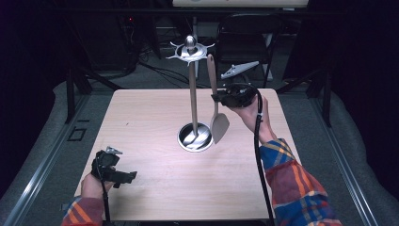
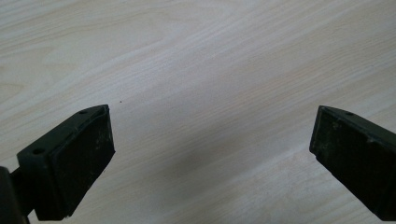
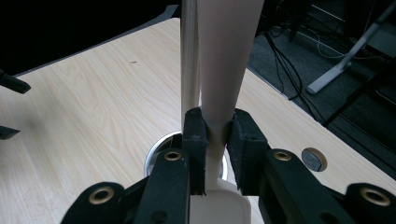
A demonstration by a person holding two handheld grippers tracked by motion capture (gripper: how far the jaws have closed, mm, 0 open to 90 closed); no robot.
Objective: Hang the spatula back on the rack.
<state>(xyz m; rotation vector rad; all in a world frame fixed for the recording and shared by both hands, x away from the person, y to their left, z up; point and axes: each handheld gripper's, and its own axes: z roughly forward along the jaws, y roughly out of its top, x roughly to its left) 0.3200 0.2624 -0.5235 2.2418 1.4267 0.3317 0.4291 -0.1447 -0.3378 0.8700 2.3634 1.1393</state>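
High view shows the beige spatula (image 1: 216, 101) held upright just right of the utensil stand's pole (image 1: 193, 96), its blade hanging above the round metal base (image 1: 195, 137) and its handle tip close under the star-shaped hook ring (image 1: 190, 49). Whether the handle already touches a hook I cannot tell. The right gripper (image 1: 225, 97) is clamped on the handle's narrow neck; in the right gripper view its 2 pads (image 3: 194, 140) squeeze the neck just above the blade, with the pole directly behind. The left gripper (image 1: 123, 178) rests at the near left of the wooden table (image 1: 150, 113), well apart from the stand, and in the left gripper view its jaws stand wide with nothing between them. Judging from here, the main risk is the handle or blade knocking the pole and rocking the stand, since nothing steadies the base. A grip this low on a long handle could also let the spatula pivot, so the tip misses its hook.
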